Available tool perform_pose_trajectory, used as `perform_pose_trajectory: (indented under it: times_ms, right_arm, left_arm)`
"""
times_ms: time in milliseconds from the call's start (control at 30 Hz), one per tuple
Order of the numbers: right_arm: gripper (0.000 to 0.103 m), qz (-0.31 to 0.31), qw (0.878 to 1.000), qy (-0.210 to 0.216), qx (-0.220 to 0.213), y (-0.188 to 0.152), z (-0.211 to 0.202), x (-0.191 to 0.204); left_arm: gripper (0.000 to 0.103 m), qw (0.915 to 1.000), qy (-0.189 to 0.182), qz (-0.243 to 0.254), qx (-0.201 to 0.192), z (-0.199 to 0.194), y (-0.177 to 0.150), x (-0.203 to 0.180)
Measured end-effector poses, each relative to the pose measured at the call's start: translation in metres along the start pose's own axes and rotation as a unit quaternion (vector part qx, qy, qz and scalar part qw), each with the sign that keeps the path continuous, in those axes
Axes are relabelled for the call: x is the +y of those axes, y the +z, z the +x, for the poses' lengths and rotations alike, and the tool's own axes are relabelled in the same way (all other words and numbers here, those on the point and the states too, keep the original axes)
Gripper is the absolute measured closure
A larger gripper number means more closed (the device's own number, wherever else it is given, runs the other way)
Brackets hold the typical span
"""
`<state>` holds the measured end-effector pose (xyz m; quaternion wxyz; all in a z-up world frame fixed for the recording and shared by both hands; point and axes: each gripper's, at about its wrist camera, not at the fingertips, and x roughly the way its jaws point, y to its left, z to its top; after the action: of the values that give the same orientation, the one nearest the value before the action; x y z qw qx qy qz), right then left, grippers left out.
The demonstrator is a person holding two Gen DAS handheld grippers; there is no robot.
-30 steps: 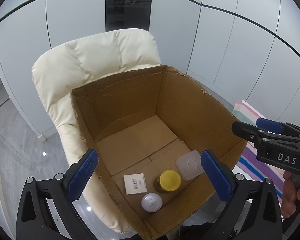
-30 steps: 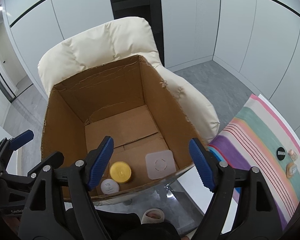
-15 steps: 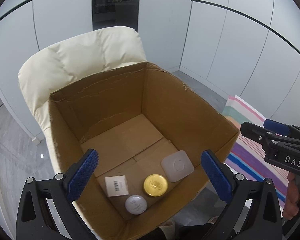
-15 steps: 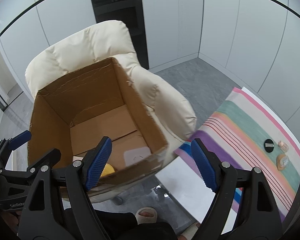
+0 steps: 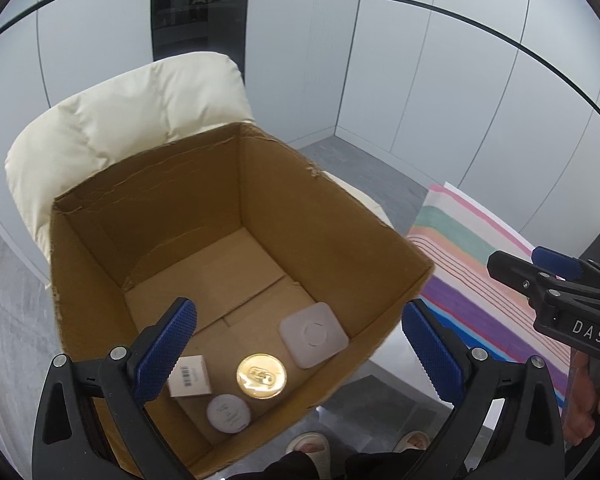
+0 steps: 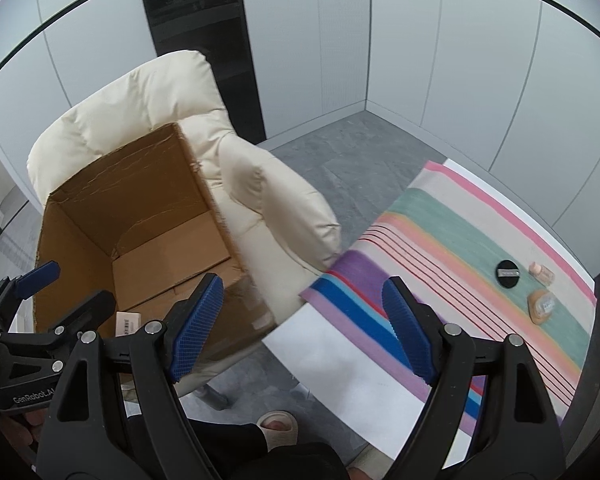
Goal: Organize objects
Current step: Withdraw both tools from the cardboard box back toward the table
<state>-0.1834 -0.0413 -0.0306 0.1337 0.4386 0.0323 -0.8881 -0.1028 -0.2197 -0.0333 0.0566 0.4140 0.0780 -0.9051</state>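
Observation:
An open cardboard box (image 5: 320,220) stands on a cream padded chair (image 5: 119,128). On its floor lie a white square case (image 5: 314,334), a gold-lidded jar (image 5: 261,376), a white round jar (image 5: 228,413) and a small barcoded white carton (image 5: 189,376). My left gripper (image 5: 297,312) hangs open above the box's near side, with nothing between its fingers. My right gripper (image 6: 304,284) is open and empty over the gap between the chair and a striped cloth (image 6: 440,220). On that cloth sit a black disc (image 6: 507,273), a small peach bottle (image 6: 541,273) and an amber container (image 6: 540,305).
The cloth covers a white table (image 6: 340,360) to the right of the chair (image 6: 259,184). Grey floor and pale wall panels lie behind. The person's slippered feet (image 6: 277,426) show below the grippers.
Both grippers have drifted right, away from the box and toward the striped cloth. In the right wrist view the box has slid to the left edge and more cloth shows. Jaws stay open.

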Motion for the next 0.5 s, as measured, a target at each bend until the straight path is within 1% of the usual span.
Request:
perform_pose_trajectory:
  times_ms: [33, 67, 500]
  right_arm:
    - [0.012, 0.003, 1.000, -0.004, -0.001, -0.001, -0.001, -0.003]
    - [0.009, 0.006, 1.000, -0.007, -0.004, -0.001, -0.003, -0.006]
    - [0.009, 0.033, 0.999, -0.032, -0.014, -0.011, -0.018, -0.052]
  left_arm:
    - [0.000, 1.0000, -0.001, 0.002, 0.000, 0.001, 0.000, -0.004]
    - [0.000, 1.0000, -0.003, 0.004, 0.001, 0.002, 0.001, -0.007]
    - [0.000, 0.9992, -0.025, 0.032, 0.004, 0.012, 0.006, -0.053]
